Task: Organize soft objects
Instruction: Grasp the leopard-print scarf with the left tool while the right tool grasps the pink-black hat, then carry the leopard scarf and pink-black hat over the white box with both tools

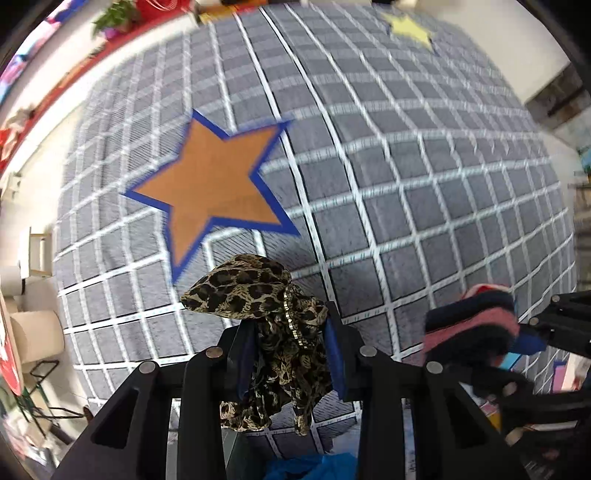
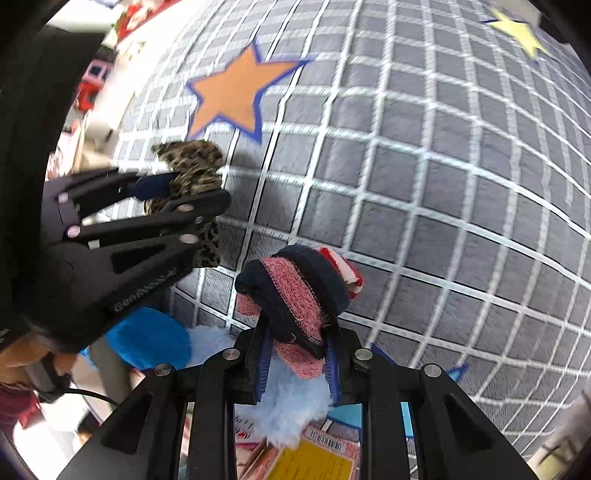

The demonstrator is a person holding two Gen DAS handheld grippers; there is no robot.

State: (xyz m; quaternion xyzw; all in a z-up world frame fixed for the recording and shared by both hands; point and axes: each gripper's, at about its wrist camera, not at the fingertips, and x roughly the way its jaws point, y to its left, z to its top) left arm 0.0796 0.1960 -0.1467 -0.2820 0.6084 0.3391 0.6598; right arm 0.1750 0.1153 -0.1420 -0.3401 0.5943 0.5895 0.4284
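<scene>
My left gripper [image 1: 290,354] is shut on a leopard-print cloth [image 1: 269,317] that bunches above the fingers and hangs below them, held above the rug. My right gripper [image 2: 297,354] is shut on a folded navy-and-pink striped cloth [image 2: 295,291] with a red-and-white end. The left gripper [image 2: 177,199] with the leopard cloth [image 2: 192,162] shows at the left of the right wrist view. The right gripper [image 1: 532,336] with the striped cloth [image 1: 469,321] shows at the right of the left wrist view.
A grey rug with a white grid [image 1: 406,166] lies below, with an orange star [image 1: 214,188] and a yellow star [image 1: 410,27]. A pale blue fluffy thing [image 2: 291,406], a blue item [image 2: 147,339] and a yellow-labelled package [image 2: 314,461] lie beneath the right gripper. Paper rolls [image 1: 37,336] stand at left.
</scene>
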